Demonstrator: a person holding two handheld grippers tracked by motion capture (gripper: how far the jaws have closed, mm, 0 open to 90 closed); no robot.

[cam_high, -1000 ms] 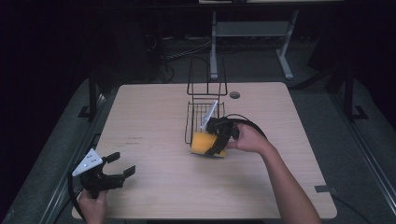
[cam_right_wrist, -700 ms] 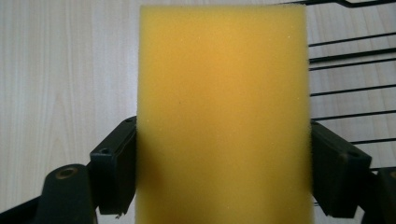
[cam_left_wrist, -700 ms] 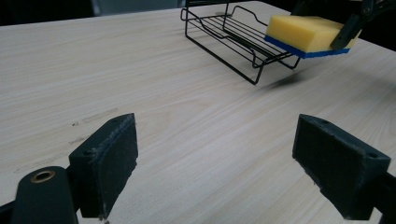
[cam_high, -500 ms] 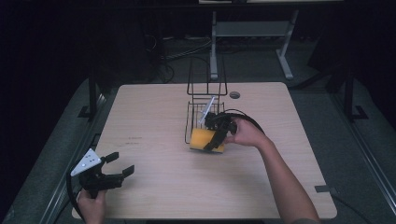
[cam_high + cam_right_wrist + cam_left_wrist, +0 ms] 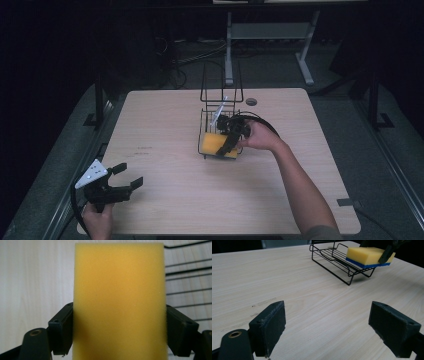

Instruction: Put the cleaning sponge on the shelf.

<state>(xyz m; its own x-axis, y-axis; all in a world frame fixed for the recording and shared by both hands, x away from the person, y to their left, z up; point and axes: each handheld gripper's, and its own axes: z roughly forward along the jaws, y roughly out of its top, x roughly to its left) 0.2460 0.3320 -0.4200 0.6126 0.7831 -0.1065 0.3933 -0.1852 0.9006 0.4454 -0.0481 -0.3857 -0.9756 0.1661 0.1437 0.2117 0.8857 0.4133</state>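
my right gripper (image 5: 229, 142) has just carried the clamped sponge (image 5: 216, 144) over the wire rack (image 5: 221, 113), probably touching down, left gripper (image 5: 116, 186) idling wide open

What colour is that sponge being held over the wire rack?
The sponge is yellow with a thin blue layer underneath, clearest in the left gripper view.

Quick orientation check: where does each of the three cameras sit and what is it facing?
High view: above the person's side, facing down on the table; both forearms, left claw.
Left gripper view: rides the open left claw, facing the wire rack.
Right gripper view: rides the right claw, facing its gripped sponge.
All share the sponge.
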